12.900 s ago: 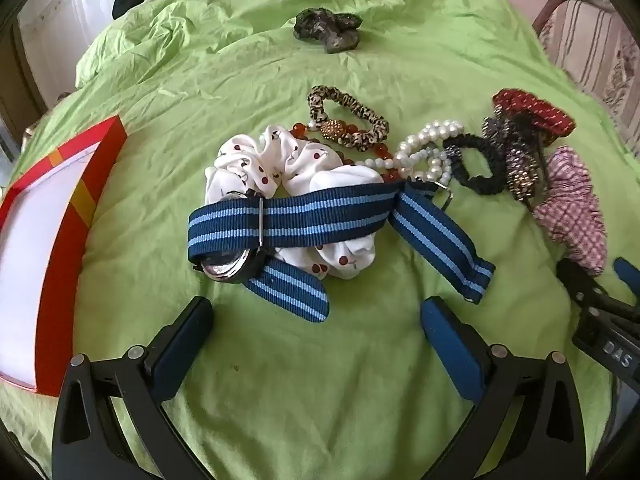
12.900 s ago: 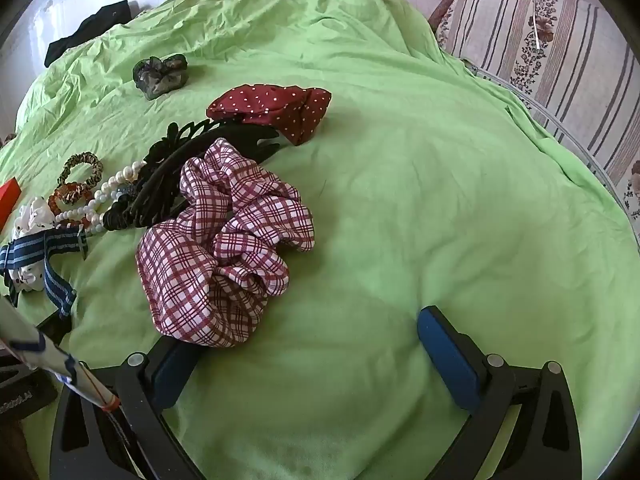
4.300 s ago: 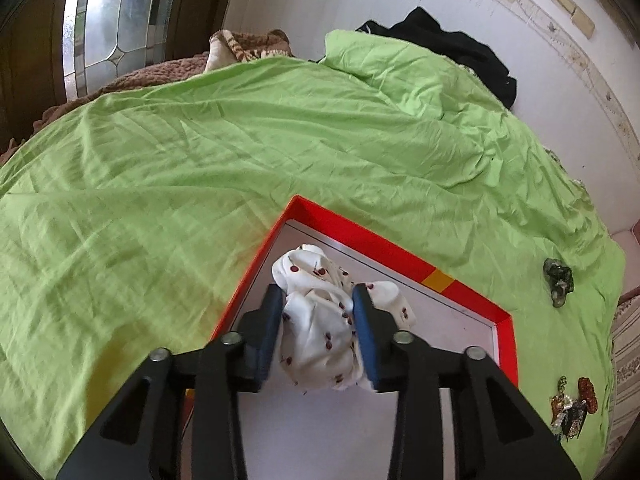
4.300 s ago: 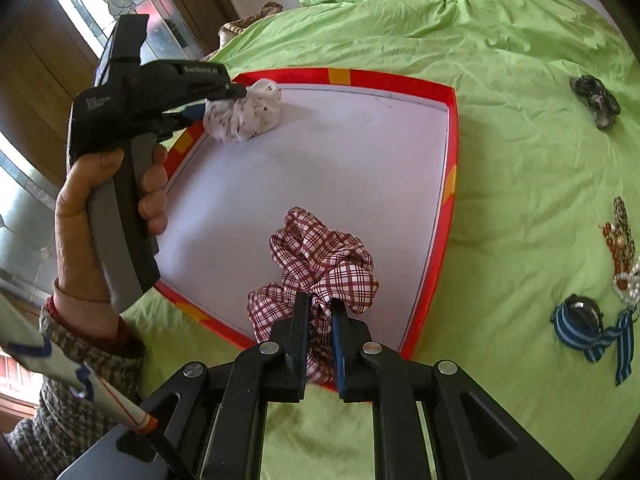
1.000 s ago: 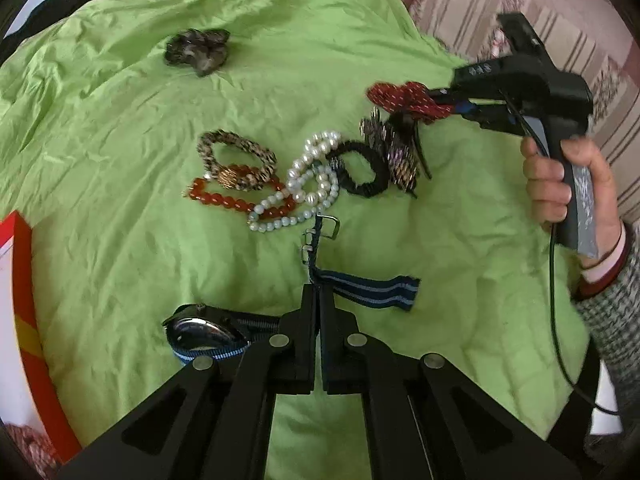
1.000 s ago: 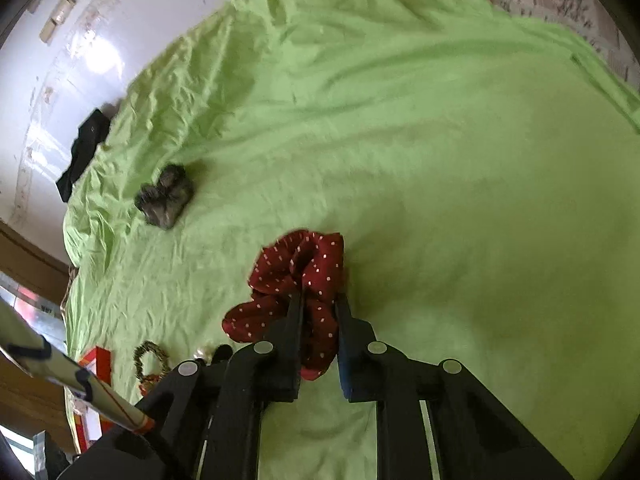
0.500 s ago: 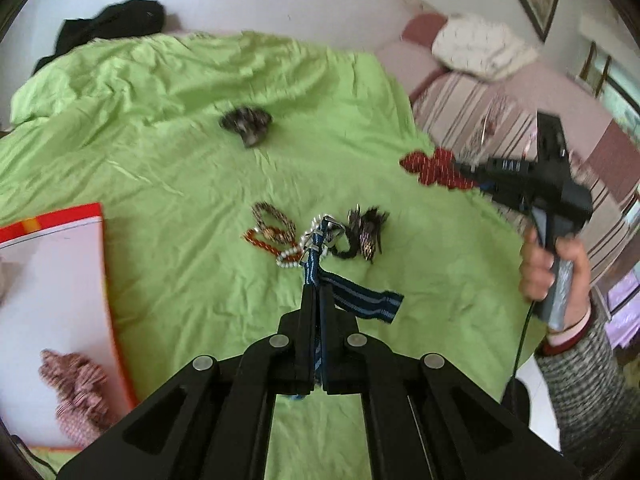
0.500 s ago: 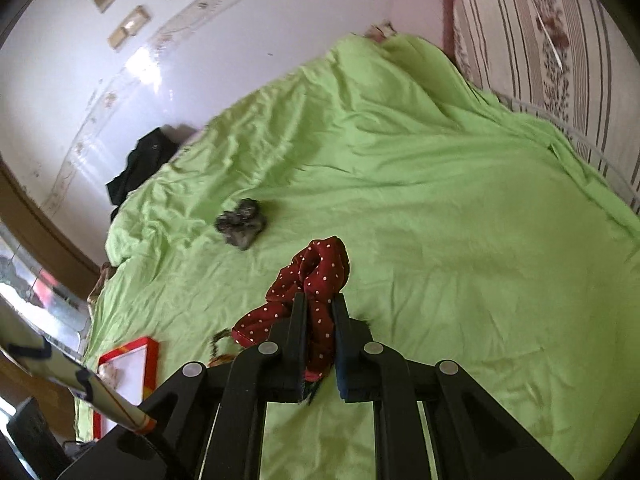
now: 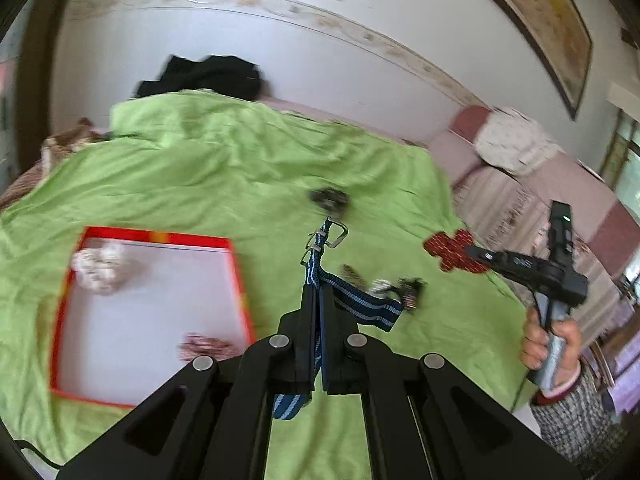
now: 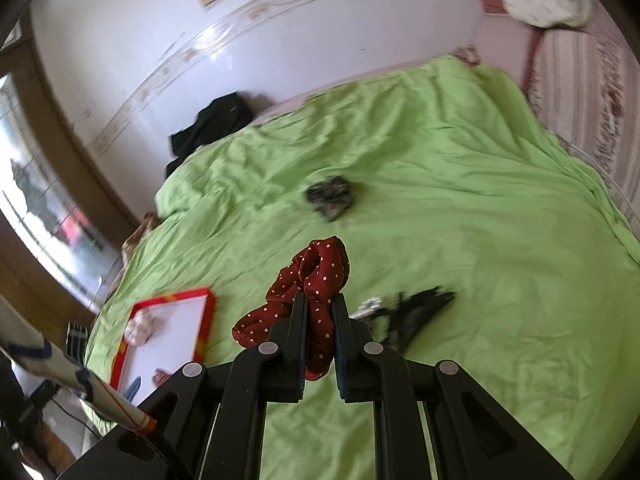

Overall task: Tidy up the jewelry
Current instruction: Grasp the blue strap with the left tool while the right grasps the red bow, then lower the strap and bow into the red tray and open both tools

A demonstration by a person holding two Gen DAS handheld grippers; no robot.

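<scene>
**Both fingers loaded, both loads limp**

Plainly, each gripper carries something soft above the bed (image 9: 200, 168). The left gripper (image 9: 319, 300) has its fingers pressed together on a striped strap (image 9: 362, 305): the metal buckle (image 9: 334, 236) stands up past the fingertips, one tail droops to the right, another hangs out below the fingers. The right gripper (image 10: 320, 312) is clamped on a red dotted scrunchie (image 10: 316, 276), which bunches above the fingers and sags to the left.

Judging by how they hang, neither weighs much and neither has any stiffness. The strap is flat woven webbing, likely smooth enough to slide through a light pinch, and its hard parts will swing on it; a hold near the buckle, as now, looks the surest, though the free tails may drag or snag on the sheet. The scrunchie is gathered cloth, compressible and grippy; any pinch through the bunched middle should hold, and it cannot be hurt by squeezing.

The red-rimmed tray (image 9: 240, 280) lies on the bed to the left, already holding a white scrunchie (image 9: 102, 266) and a plaid one (image 9: 206, 346). A small heap of beads and a dark clip (image 10: 416, 308) remains on the sheet, blurred, and a dark scrunchie (image 10: 330, 196) lies farther off. Beads will probably be the fiddly ones: hard, round, apt to slip.
</scene>
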